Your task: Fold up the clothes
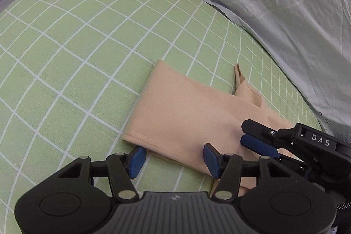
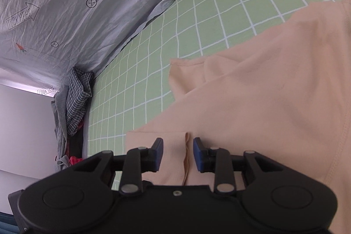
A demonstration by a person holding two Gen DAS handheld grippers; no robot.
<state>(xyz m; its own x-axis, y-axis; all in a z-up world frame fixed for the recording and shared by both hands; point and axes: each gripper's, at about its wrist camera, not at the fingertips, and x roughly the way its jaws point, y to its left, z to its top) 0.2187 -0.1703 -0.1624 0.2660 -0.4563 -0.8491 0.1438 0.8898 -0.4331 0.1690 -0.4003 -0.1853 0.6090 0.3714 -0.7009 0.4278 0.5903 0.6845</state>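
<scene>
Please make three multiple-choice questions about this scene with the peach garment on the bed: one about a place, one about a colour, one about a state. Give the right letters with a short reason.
1. Where does the peach garment lie?
A. on the green checked sheet
B. on the grey carrot-print cover
C. on the floor

2. What colour are the pads on the fingers of the left gripper?
A. red
B. blue
C. yellow

3. How do the fingers of the right gripper stand?
A. pressed together on nothing
B. apart, with a raised fold of the garment between them
C. apart over bare sheet

Answers:
1 A: the green checked sheet shows all around the garment, and the carrot-print cover lies beyond it.
2 B: both pads are dark blue.
3 B: the right wrist view shows a fabric ridge in the gap, neither pad visibly pressing it.
</scene>
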